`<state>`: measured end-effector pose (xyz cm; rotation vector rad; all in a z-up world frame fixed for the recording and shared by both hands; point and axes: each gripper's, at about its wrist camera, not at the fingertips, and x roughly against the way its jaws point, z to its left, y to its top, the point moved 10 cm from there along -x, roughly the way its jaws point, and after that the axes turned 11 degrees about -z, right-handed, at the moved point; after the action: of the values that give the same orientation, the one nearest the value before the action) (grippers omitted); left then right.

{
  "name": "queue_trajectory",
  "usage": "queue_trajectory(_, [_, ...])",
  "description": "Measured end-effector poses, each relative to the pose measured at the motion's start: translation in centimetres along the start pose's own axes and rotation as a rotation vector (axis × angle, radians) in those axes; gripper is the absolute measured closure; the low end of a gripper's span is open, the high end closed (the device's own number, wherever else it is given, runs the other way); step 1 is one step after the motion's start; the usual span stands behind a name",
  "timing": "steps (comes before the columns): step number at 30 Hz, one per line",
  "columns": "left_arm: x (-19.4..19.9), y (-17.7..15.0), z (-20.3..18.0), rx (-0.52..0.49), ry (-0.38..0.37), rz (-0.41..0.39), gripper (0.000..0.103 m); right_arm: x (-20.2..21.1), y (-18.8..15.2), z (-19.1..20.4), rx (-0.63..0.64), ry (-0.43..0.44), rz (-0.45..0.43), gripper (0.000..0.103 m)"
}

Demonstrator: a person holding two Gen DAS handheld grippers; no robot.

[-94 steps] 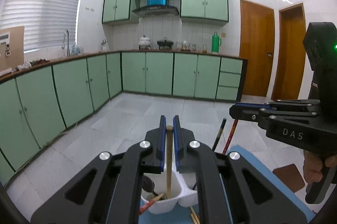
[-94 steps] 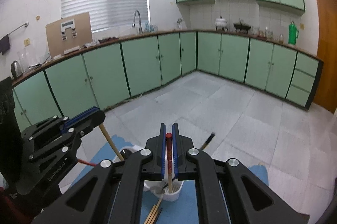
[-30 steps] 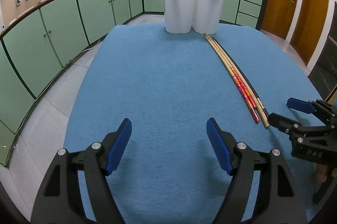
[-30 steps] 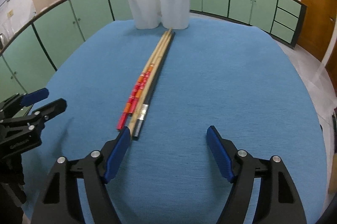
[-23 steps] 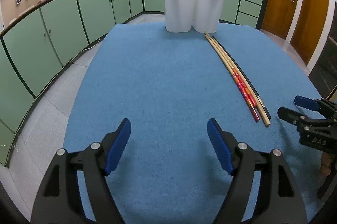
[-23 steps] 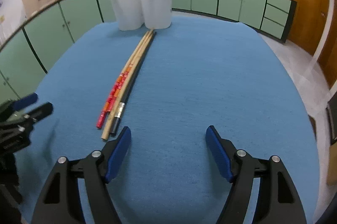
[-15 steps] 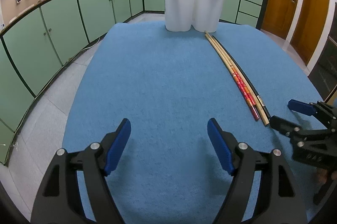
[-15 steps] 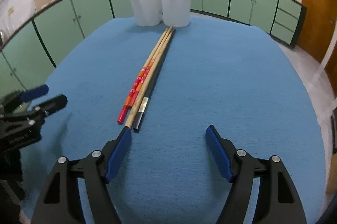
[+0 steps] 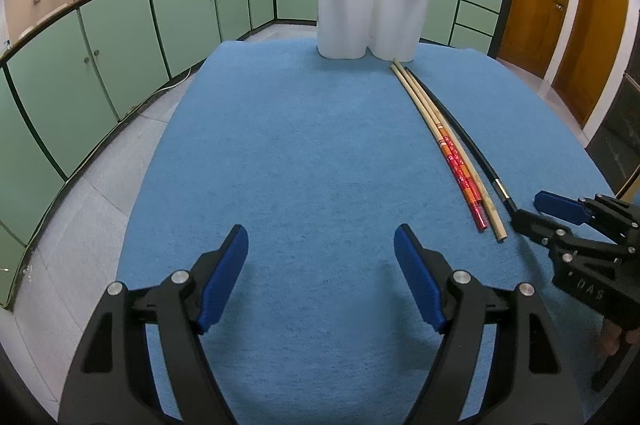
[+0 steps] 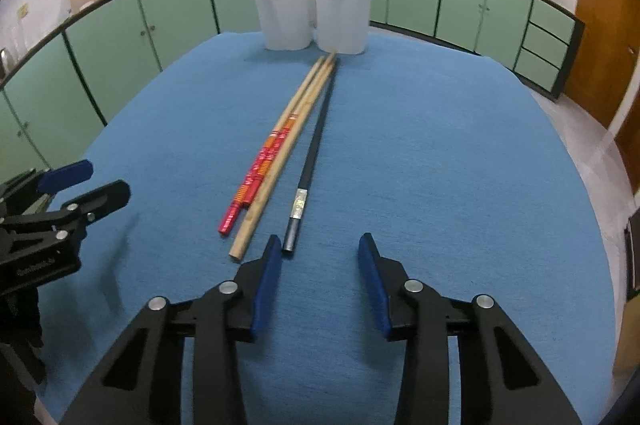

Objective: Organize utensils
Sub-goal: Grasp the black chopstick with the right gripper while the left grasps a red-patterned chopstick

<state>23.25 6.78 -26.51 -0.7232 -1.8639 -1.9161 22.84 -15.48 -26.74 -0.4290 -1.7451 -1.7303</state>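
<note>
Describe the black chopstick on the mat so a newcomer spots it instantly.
On the blue mat, in front of the white holder, three chopsticks lie side by side. The black chopstick is rightmost, nearest the right gripper: dark, with a silvery band near its end.

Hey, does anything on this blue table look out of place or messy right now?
Three chopsticks lie loose on the blue mat, not in the white holder: a red-patterned one, a plain wooden one, and a black one. Nothing looks spilled or damaged.

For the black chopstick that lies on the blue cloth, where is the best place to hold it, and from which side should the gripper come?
Probably grip the black chopstick at its near, thicker end by the silver band, coming from above with the right gripper. It lies flat, and the bamboo chopstick is close on its left, so one finger must enter that narrow gap.
</note>
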Motion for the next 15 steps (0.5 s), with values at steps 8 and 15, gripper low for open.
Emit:
queue_trajectory(8, [-0.1,0.0,-0.9,0.002,-0.015,0.003,0.029,-0.5,0.3,0.9,-0.012,0.021,-0.006,0.068])
queue_trajectory(15, [-0.3,0.2,-3.1,-0.005,-0.057,0.009,0.029,-0.1,0.1,0.0,-0.026,0.029,-0.001,0.096])
